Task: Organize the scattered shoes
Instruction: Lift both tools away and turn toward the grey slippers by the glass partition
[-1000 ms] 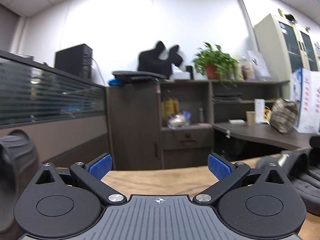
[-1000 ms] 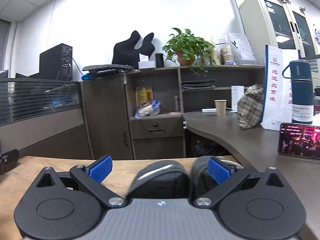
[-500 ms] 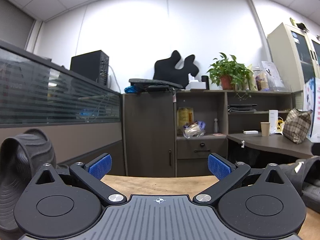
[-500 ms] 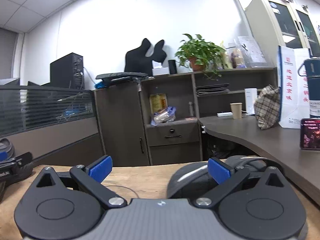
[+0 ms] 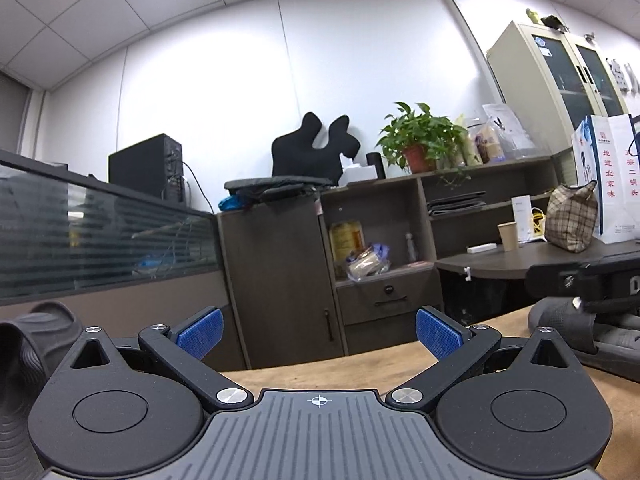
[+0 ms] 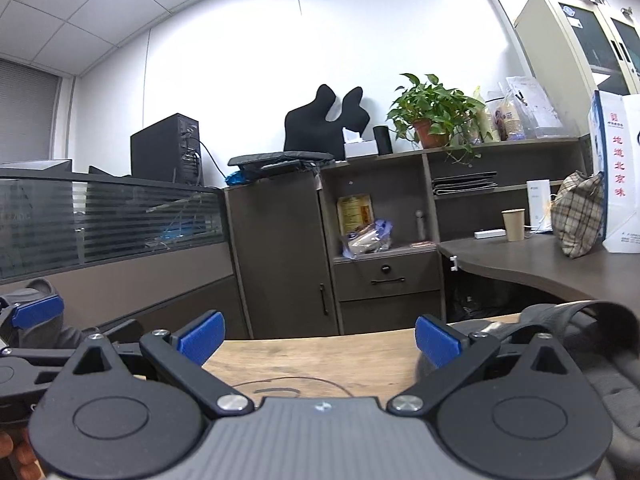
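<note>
A dark ridged slipper (image 5: 20, 364) lies at the far left of the wooden table (image 5: 320, 368). The left gripper (image 5: 318, 334) hovers beside it, fingers wide apart and empty. The right gripper (image 6: 318, 336) is likewise spread and empty, with a grey slipper (image 6: 592, 344) touching its right side. A careless sweep could nudge either shoe off the table edge.

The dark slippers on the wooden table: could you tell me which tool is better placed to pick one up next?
Probably the right tool: its jaws are open and a dark slipper lies just beside its right finger. The left tool is open too, but its nearest slipper lies farther off to its left.
</note>
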Tool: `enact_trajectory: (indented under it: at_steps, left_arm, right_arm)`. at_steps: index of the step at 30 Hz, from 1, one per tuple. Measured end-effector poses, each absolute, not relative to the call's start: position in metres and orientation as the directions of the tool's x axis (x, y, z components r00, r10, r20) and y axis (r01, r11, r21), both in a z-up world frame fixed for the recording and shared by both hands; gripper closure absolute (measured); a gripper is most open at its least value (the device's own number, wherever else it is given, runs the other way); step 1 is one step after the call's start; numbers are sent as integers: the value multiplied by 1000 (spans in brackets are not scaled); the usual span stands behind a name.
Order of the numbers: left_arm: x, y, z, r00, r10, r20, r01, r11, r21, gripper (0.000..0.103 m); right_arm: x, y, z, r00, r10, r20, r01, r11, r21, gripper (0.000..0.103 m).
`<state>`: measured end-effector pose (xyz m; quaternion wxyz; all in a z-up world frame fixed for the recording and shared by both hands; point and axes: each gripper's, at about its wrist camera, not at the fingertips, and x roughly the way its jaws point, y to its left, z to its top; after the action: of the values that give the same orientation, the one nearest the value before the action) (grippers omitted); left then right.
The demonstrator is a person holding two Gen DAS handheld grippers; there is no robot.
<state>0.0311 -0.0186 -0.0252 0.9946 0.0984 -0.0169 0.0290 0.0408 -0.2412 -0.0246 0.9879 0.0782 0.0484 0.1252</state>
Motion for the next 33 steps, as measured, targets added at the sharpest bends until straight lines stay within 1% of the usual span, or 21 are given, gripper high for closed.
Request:
enact_trajectory:
  at_steps: [8,12,19,25,29,33]
  left_arm:
    - [26,-9,-24,994,78,71,-87,987,134,0]
    - [23,-4,-24,992,90,87,-99,990,102,0]
    - [20,-3,-24,988,107,109,-117,989,90,0]
    - [9,6,-25,981,70,181,-81,995,54,0]
    - [8,14,-24,967,127,221,-153,982,107,0]
    - [12,33,-20,956,202,215,-225,970,91,0]
  right_arm:
    - [33,-222,-28,977,212,-26,-207,971,116,0]
    - [34,-219,-27,979,202,-27,-199,975,102,0]
    - [36,-213,-27,982,186,-30,-183,980,79,0]
    - [37,-208,-27,985,171,-31,-169,984,59,0]
    - [38,-205,-27,986,161,-32,-160,986,45,0]
    - [40,-202,-27,988,148,-37,-147,988,39,0]
